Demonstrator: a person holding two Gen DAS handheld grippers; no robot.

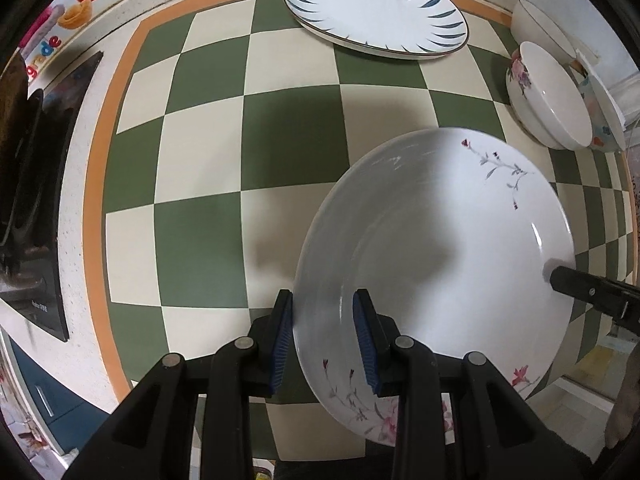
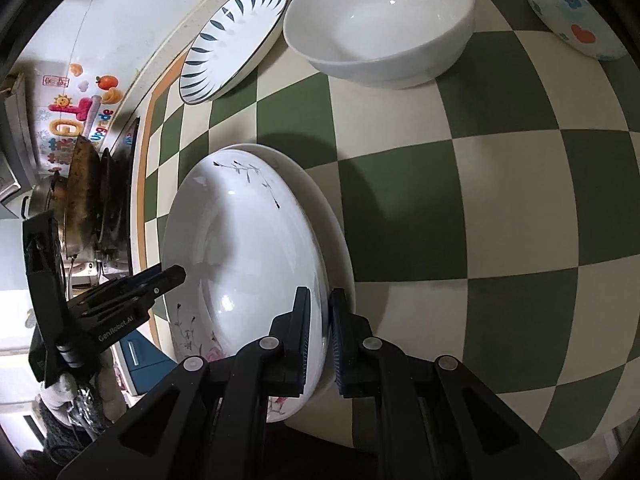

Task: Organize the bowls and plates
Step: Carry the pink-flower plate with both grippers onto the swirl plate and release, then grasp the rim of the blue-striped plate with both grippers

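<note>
A large white floral plate [image 1: 440, 248] is held over the green checkered mat [image 1: 200, 160] between both grippers. My left gripper [image 1: 326, 344] straddles its near rim, one blue pad on each face, shut on it. My right gripper [image 2: 320, 340] clamps the opposite rim of the same plate [image 2: 248, 264]; its tip shows in the left wrist view [image 1: 576, 284]. A second white plate [image 2: 336, 232] lies under it. A blue-leaf plate [image 1: 376, 12] sits at the mat's far edge. A white floral bowl [image 1: 548, 92] and a flower-patterned bowl [image 1: 604, 120] stand at right.
A black stove [image 1: 32, 208] with a pan lies left of the mat, also in the right wrist view [image 2: 84, 200]. Colourful stickers [image 1: 72, 12] mark the back wall. A plain white bowl [image 2: 380, 20] sits beside the blue-leaf plate [image 2: 236, 40]. The counter edge runs along the front.
</note>
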